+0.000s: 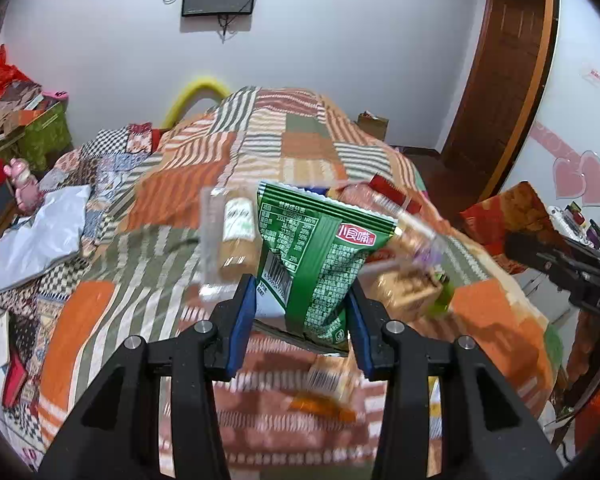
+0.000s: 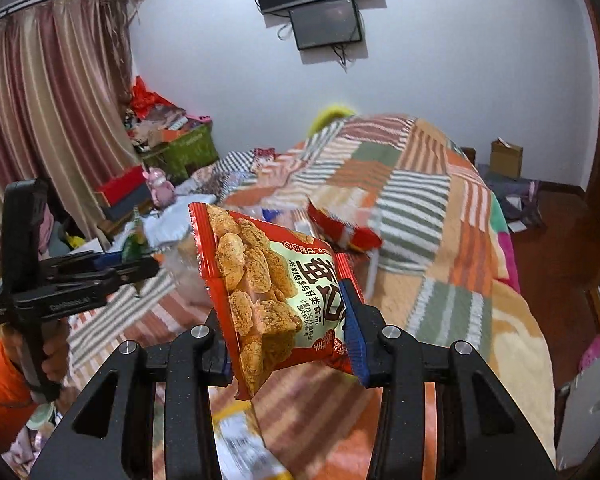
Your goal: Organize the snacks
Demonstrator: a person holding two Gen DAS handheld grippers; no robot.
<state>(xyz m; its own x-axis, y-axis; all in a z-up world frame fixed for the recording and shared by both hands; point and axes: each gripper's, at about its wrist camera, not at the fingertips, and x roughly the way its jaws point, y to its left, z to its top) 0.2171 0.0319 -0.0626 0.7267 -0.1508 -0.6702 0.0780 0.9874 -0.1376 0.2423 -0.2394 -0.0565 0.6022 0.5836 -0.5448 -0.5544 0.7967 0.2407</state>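
My left gripper (image 1: 302,316) is shut on a green snack bag (image 1: 320,256), which hangs in the air above the bed with its printed back toward the camera. My right gripper (image 2: 288,340) is shut on a red snack bag (image 2: 268,292) with pictures of fried pieces, also lifted off the bed. A clear plastic box (image 1: 228,240) with several snack packs in it stands on the blanket beyond the green bag. Another snack pack (image 1: 328,384), orange and blurred, lies on the blanket below the left gripper. A further red packet (image 2: 344,228) lies past the red bag.
A patchwork blanket (image 1: 260,152) covers the bed. The other gripper (image 1: 572,276) and its red bag show at the right edge of the left wrist view. A person's hand (image 2: 52,352) in an orange sleeve holds the left gripper. Clutter, boxes and a curtain (image 2: 40,128) line the left wall.
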